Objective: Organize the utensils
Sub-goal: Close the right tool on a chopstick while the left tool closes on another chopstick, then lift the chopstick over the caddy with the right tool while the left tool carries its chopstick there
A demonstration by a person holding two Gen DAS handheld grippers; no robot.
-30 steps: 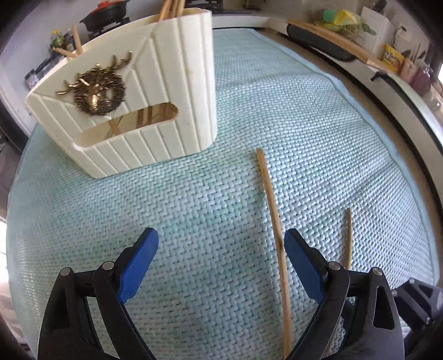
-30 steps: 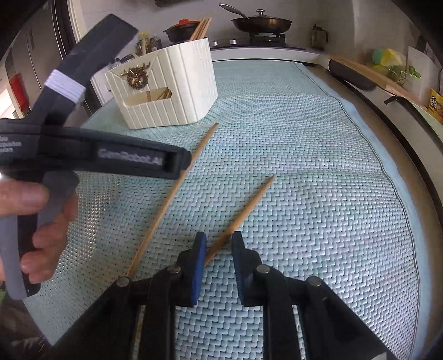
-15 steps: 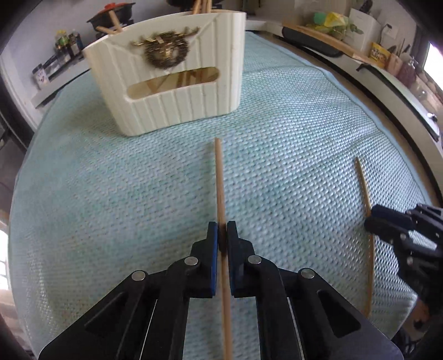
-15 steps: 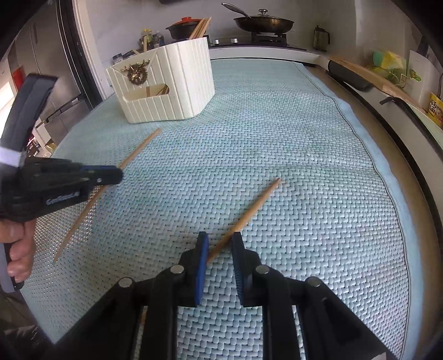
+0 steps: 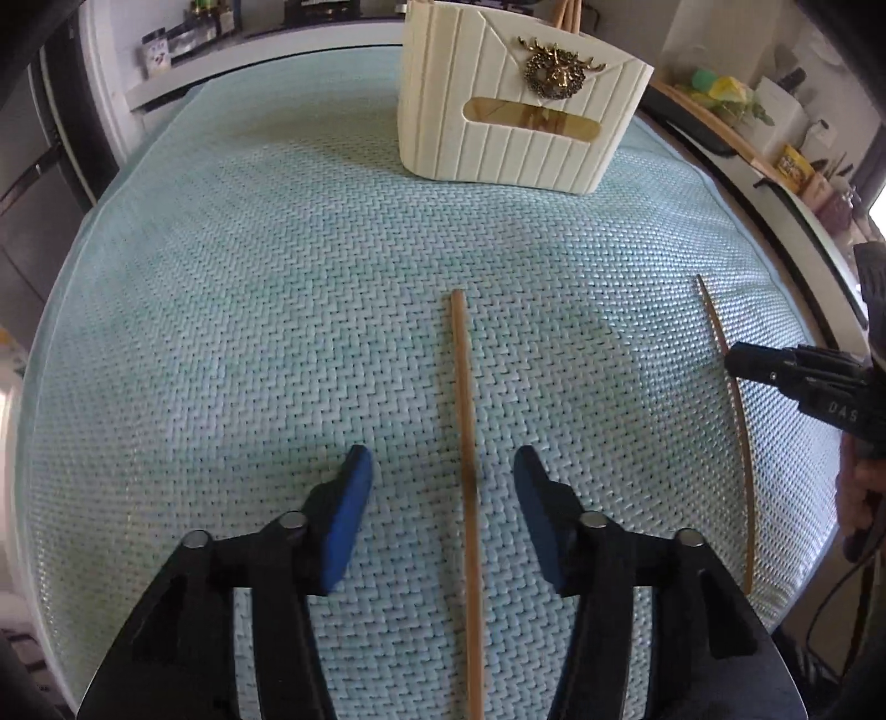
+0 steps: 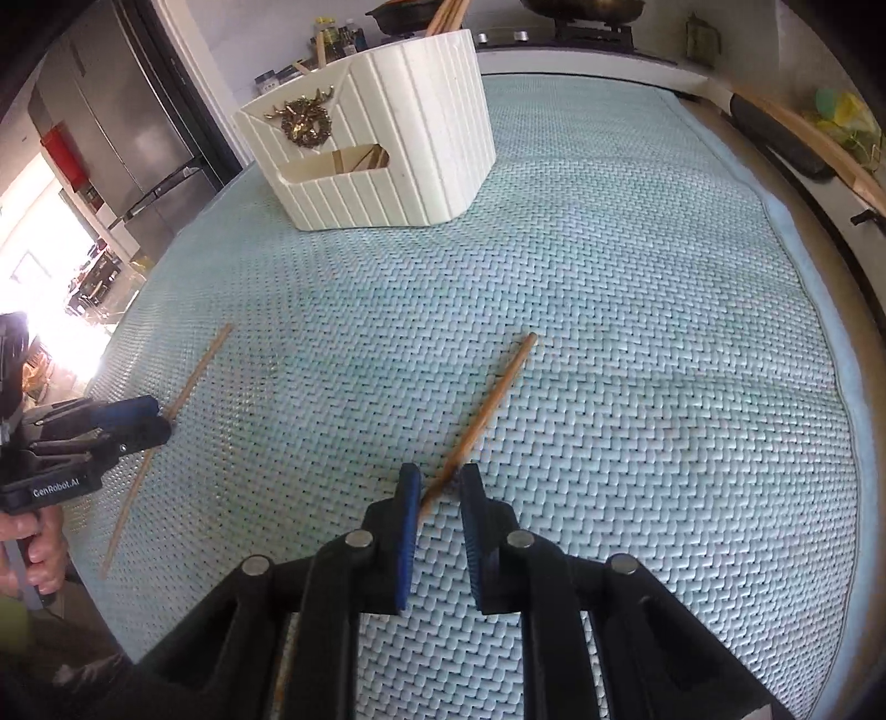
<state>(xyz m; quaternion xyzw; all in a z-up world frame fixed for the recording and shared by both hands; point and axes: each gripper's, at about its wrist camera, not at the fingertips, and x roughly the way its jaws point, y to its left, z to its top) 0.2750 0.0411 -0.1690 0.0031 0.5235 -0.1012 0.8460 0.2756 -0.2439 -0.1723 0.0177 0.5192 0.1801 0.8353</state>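
A cream ribbed utensil holder (image 5: 520, 105) with a brass deer emblem stands at the far side of the mat and holds several chopsticks; it also shows in the right wrist view (image 6: 376, 144). One wooden chopstick (image 5: 468, 471) lies on the mat between the open fingers of my left gripper (image 5: 440, 476), untouched. A second chopstick (image 6: 487, 410) lies with its near end between the nearly closed fingers of my right gripper (image 6: 438, 487). That chopstick (image 5: 736, 399) and the right gripper (image 5: 797, 376) show at the right of the left wrist view.
A pale green woven mat (image 5: 249, 288) covers the table. A dark tray and kitchen items (image 5: 736, 111) line the right edge. A stove with pots (image 6: 581, 16) is behind the mat, a fridge (image 6: 111, 122) at the left.
My left gripper was shut on the chopstick half a second ago; it has opened and the chopstick lies on the mat. The right gripper stays around its chopstick.
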